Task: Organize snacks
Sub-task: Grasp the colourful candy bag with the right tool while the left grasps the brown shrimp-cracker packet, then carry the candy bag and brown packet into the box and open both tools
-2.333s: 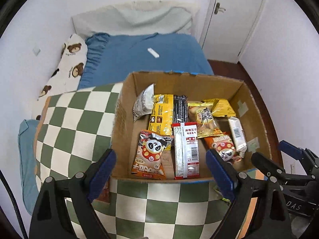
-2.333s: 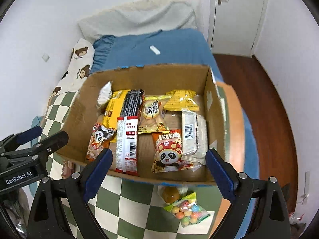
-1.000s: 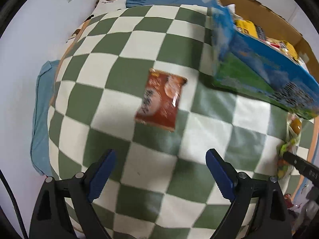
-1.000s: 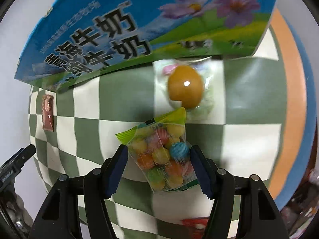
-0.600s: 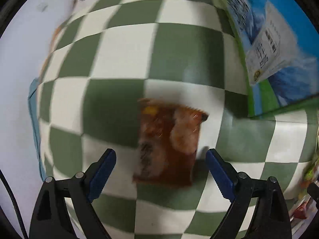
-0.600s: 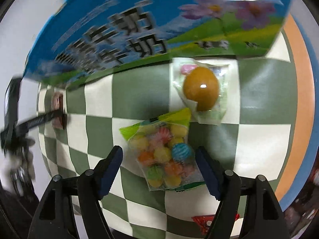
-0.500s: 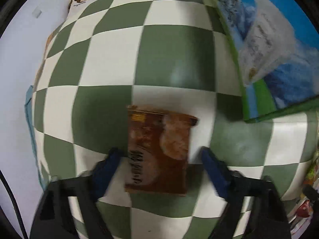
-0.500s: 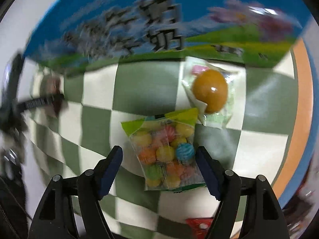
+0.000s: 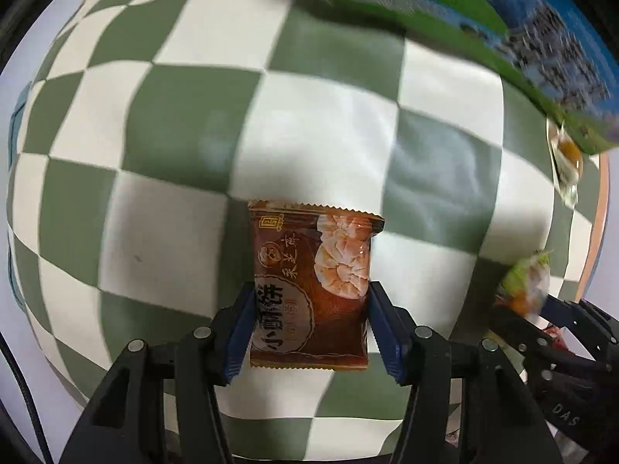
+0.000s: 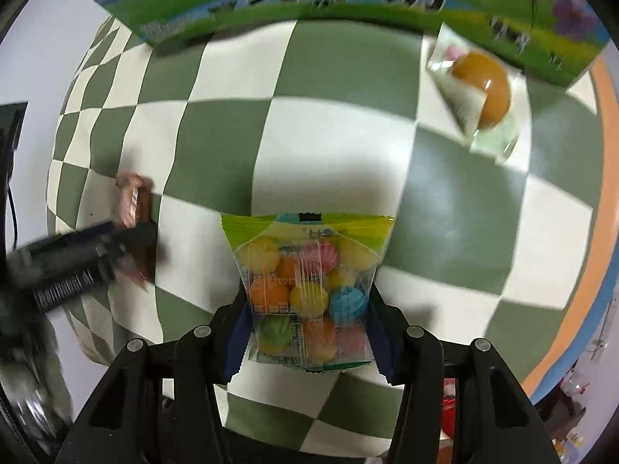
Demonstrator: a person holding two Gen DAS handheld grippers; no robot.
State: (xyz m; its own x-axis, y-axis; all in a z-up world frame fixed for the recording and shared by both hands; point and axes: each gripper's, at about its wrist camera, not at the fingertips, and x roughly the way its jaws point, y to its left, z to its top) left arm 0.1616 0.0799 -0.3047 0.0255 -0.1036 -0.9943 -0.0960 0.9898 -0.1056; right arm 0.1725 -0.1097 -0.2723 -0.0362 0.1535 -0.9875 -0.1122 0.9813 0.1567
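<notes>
My left gripper [image 9: 311, 328] is shut on a brown pastry packet [image 9: 309, 282], its blue pads pressing both sides, over the green-and-white checked cloth [image 9: 174, 147]. My right gripper [image 10: 307, 332] is shut on a clear bag of coloured candies [image 10: 305, 290]. The left gripper and the brown packet [image 10: 133, 201] show blurred at the left of the right wrist view. The candy bag [image 9: 526, 286] shows at the right of the left wrist view. The snack box's blue-green printed side [image 10: 348, 0] lies beyond.
A clear packet holding an orange-brown round sweet [image 10: 479, 89] lies on the cloth next to the box; it also shows in the left wrist view [image 9: 566, 154]. The cushion's orange edge [image 10: 607, 201] curves at the right. A red packet [image 10: 450, 413] peeks out below the right gripper.
Both grippers came down from above the box to the cloth. The left one closed on the brown packet, the right one on the candy bag.
</notes>
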